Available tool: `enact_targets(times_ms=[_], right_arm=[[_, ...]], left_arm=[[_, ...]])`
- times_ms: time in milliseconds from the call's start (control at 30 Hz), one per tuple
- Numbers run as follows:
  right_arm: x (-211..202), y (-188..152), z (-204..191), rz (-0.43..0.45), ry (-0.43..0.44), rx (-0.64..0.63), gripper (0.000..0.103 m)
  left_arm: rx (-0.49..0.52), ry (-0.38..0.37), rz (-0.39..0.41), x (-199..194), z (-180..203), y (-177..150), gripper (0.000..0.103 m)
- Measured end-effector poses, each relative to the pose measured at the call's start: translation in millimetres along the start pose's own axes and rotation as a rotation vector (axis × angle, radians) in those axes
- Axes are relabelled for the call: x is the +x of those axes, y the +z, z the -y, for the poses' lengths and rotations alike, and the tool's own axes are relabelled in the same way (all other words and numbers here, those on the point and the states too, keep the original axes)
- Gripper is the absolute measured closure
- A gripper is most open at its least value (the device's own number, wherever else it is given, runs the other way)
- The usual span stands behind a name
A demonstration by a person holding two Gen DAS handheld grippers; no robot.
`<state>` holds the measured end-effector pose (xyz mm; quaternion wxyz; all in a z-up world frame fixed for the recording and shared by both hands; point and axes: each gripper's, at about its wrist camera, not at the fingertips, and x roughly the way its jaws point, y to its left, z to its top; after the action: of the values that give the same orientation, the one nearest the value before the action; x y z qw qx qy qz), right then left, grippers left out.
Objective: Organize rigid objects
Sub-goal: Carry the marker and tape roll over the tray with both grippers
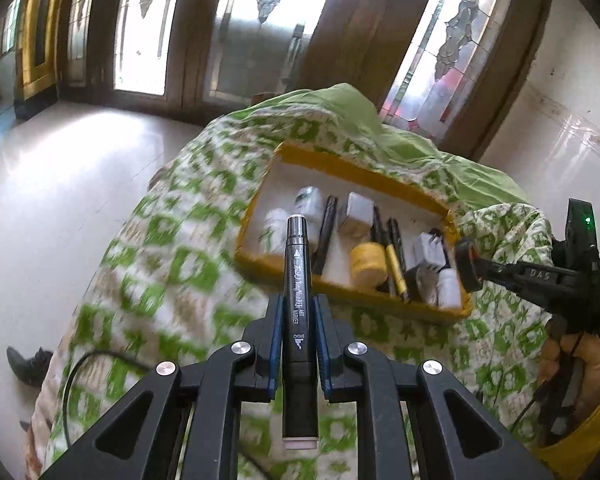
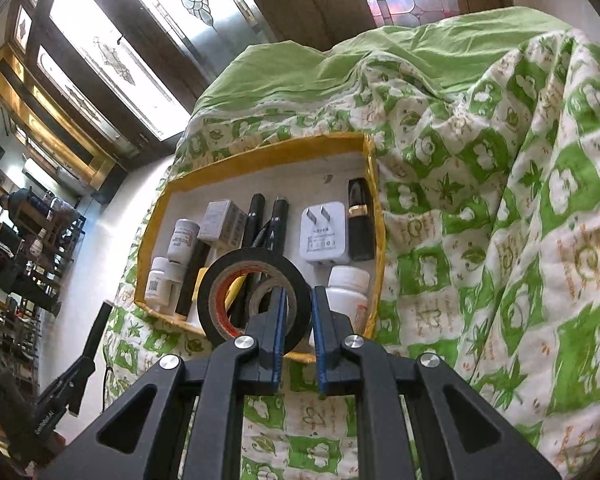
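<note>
Left tool [image 1: 299, 336] clamps marker [image 1: 299, 280]; right tool [image 2: 299, 320] pinches tape [image 2: 220, 292]

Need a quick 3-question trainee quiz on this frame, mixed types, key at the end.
1. True or false: the left gripper is shut on a black marker.
2. The right gripper holds: A) a white bottle B) a roll of black tape C) a plug adapter.
3. Fill in: the yellow-rimmed box sits on a green-and-white patterned ____.

Key: 1 true; 2 B; 3 blanket.

Green-patterned quilt [image 2: 480, 200] over bed, yellow-rimmed tray [image 2: 260, 152] on top.
</note>
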<state>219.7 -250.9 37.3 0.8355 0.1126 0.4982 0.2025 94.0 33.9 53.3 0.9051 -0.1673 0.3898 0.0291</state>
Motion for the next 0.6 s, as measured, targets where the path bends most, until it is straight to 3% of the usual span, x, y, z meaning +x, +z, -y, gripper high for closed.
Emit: enact_targets(times_ms=[300, 600], right_arm=[[29, 37, -1, -0.018, -0.065, -0.031, 0.091], [71, 83, 8, -0.028, -0.118, -0.021, 0.091]], left_arm=[[0.002, 0.043, -0.040, 73, 1, 62, 0.089], [0.001, 0.085, -0.080, 139, -4, 89, 0.089]])
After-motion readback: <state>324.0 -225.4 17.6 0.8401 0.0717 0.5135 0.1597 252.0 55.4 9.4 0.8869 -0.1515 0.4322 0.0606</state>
